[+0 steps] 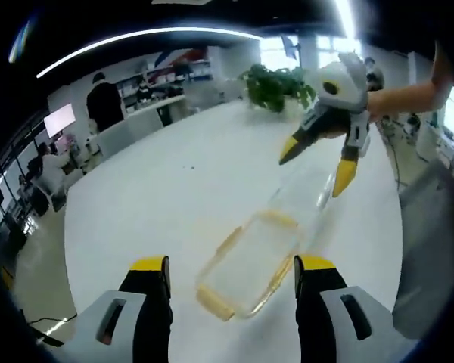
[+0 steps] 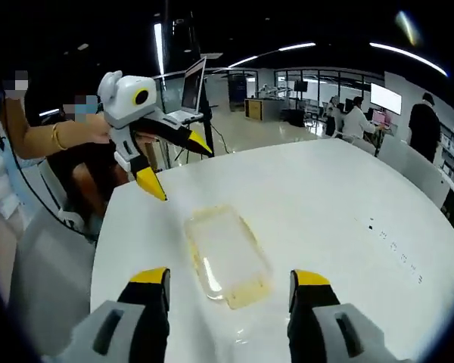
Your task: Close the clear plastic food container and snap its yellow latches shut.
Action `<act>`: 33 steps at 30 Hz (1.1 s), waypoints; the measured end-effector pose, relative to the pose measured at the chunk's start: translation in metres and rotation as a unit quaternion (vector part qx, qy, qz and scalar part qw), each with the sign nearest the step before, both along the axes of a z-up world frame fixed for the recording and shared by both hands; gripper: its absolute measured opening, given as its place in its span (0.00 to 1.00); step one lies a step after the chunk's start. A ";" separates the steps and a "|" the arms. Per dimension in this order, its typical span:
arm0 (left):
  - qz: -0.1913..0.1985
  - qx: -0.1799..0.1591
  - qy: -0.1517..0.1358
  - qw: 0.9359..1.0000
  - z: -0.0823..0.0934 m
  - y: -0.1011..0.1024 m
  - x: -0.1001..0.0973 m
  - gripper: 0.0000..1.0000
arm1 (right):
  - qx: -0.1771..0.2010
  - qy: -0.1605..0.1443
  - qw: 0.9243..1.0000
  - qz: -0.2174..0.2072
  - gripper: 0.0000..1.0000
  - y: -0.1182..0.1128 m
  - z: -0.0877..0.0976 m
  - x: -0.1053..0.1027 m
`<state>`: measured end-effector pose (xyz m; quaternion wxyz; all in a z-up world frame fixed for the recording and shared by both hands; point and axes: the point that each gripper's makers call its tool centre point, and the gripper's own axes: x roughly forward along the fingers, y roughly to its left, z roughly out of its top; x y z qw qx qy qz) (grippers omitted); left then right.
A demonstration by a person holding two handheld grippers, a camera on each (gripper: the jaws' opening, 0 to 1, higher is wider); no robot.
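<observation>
L gripper view: left gripper (image 1: 231,274) low over the white table (image 1: 174,174), jaws wide, nothing betw. them. Clear container (image 1: 250,261) lies flat on the table just ahead of the tips, yellowish trim along its edges; a second clear part, prob. the lid (image 1: 303,189), extends from its far end toward the right gripper (image 1: 318,162), hard to make out. That gripper hangs above the far end, jaws spread, empty. Potted plant (image 1: 276,87) at the far table edge.

R gripper view: right gripper (image 2: 228,278) jaws wide, empty, container (image 2: 225,255) on the table (image 2: 325,197) just ahead, betw. the two grippers. Left gripper (image 2: 178,166) at far left, above the table edge, jaws apart, clear of the container. Laptop (image 2: 191,91) behind it.

Status (judged): neither gripper touches the container. Cannot tell if lid is seated; latches look not yet snapped. Closing + latching both appear left to do.
</observation>
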<state>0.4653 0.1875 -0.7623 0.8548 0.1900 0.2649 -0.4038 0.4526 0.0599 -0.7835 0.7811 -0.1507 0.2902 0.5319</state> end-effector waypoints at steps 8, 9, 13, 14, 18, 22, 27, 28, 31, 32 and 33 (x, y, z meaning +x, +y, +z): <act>-0.024 0.019 0.014 0.999 -0.013 -0.002 0.001 0.65 | -0.033 0.005 0.999 0.026 0.62 0.002 -0.013 -0.001; -0.028 0.022 0.014 0.999 -0.014 -0.002 0.001 0.65 | -0.036 0.006 0.999 0.030 0.62 0.002 -0.015 -0.002; -0.052 0.029 0.025 0.998 -0.017 -0.005 -0.006 0.65 | -0.023 0.031 0.999 0.036 0.62 0.007 -0.018 -0.005; -0.057 0.030 0.027 0.998 -0.017 -0.005 -0.007 0.65 | -0.023 0.032 0.999 0.036 0.62 0.008 -0.019 -0.004; -0.079 0.057 0.036 0.995 -0.026 -0.001 -0.011 0.65 | -0.039 0.028 0.998 0.049 0.62 0.010 -0.025 -0.003; -0.087 0.070 0.041 0.993 -0.033 0.003 -0.010 0.65 | -0.042 0.030 0.997 0.057 0.61 0.012 -0.028 -0.001; -0.091 0.062 0.046 0.993 -0.036 0.001 -0.007 0.64 | -0.049 0.035 0.996 0.061 0.61 0.013 -0.035 0.002; -0.090 0.064 0.043 0.993 -0.035 0.000 -0.005 0.63 | -0.051 0.037 0.996 0.062 0.61 0.013 -0.037 0.003; -0.092 0.068 0.043 0.992 -0.038 0.002 0.002 0.62 | -0.065 0.040 0.995 0.067 0.61 0.011 -0.046 0.004; -0.094 0.068 0.045 0.992 -0.039 0.003 0.002 0.63 | -0.068 0.040 0.994 0.070 0.61 0.011 -0.047 0.003; -0.096 0.070 0.046 0.992 -0.040 0.003 0.002 0.63 | -0.073 0.040 0.994 0.074 0.61 0.011 -0.050 0.003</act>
